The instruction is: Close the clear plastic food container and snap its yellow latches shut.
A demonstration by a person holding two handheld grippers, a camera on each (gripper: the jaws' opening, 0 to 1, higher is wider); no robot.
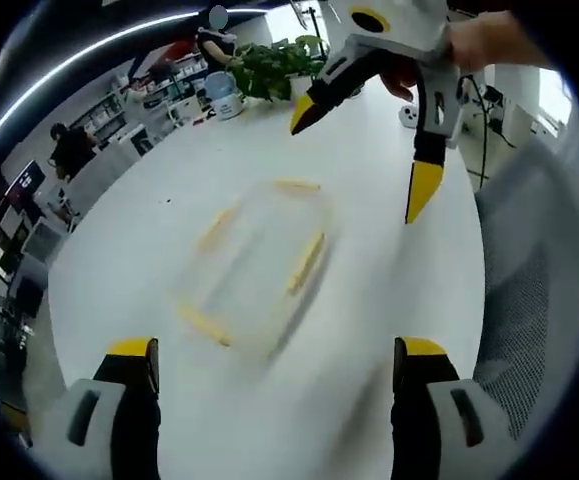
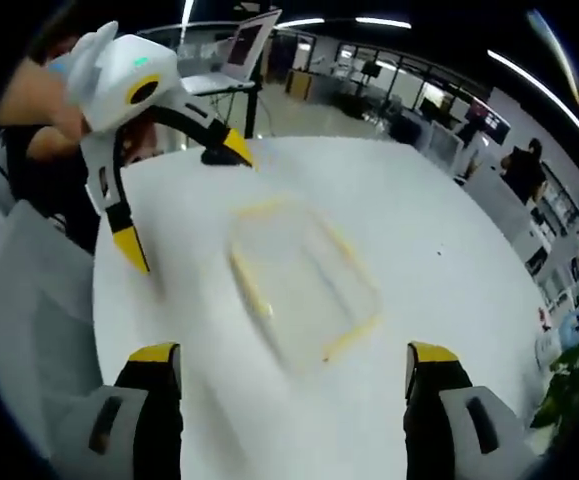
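White round table (image 1: 389,180) bears a clear container (image 1: 259,265); office behind.

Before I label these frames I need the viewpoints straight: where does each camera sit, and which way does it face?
Left gripper view: rides the left gripper, looking along its open jaws down at the blurred container on the white table; the right gripper, held by a hand, enters top right.
Right gripper view: rides the right gripper, facing the container from the opposite side; the left gripper enters top left.
Shared: container, table, both grippers.
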